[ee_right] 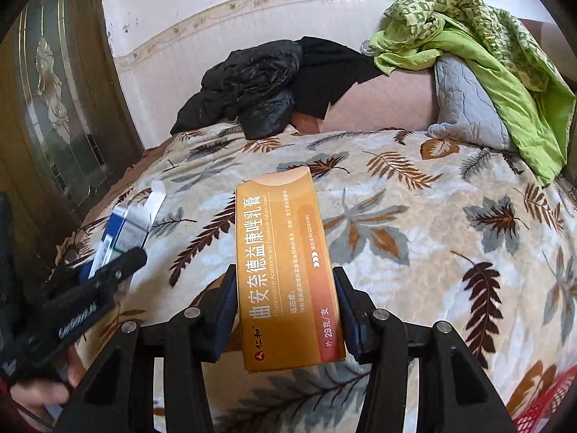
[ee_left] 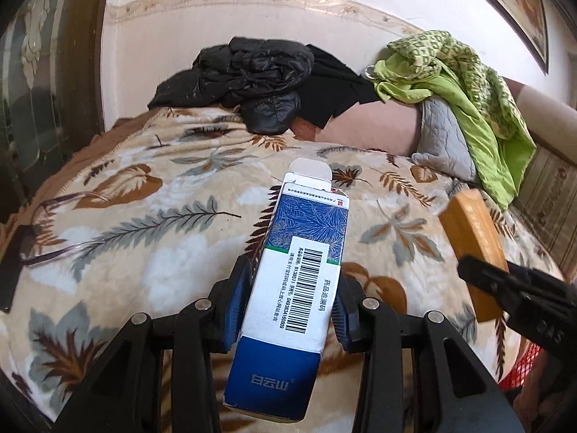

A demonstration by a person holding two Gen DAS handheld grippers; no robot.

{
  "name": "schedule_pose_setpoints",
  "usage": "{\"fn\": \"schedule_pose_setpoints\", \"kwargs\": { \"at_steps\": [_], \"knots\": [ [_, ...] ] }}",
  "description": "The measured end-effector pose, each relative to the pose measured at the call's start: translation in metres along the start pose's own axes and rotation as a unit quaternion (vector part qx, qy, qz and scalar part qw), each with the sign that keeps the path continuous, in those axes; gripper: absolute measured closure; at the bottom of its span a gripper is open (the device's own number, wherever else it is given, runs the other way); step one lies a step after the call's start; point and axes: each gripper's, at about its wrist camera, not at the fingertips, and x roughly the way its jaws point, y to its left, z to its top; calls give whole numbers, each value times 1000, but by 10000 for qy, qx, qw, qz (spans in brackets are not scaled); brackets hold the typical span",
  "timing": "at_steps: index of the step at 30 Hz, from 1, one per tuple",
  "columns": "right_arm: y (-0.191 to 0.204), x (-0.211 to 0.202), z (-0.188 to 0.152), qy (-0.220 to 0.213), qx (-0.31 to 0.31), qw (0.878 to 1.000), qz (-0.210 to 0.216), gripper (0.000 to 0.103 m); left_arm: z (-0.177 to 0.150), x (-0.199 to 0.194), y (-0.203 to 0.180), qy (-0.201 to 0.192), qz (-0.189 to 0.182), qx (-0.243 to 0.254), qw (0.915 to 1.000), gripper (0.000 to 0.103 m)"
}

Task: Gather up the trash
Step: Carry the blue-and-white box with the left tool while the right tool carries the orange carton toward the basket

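My left gripper is shut on a blue and white medicine box with a barcode; its top flap hangs open and it is held above the bed. My right gripper is shut on an orange medicine box, pads pressing both long sides. In the left wrist view the orange box shows at the right with the right gripper's fingers on it. At the left of the right wrist view the blue box sits in the left gripper, with a hand below.
A leaf-patterned blanket covers the bed. A black jacket, a grey quilted pillow and a green cloth lie against the far wall. A dark door stands left. Red mesh shows at the lower right.
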Motion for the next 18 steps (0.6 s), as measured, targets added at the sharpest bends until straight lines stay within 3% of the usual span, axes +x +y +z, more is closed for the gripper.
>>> {"fn": "schedule_pose_setpoints", "kwargs": {
  "at_steps": [5, 18],
  "knots": [
    [3, 5, -2, -6, 7, 10000, 30, 49, -4, -7, -5, -260, 205, 304, 9990, 63],
    [3, 28, 2, 177, 71, 9997, 116, 49, -1, 21, 3, -41, 303, 235, 9993, 63]
  ]
}}
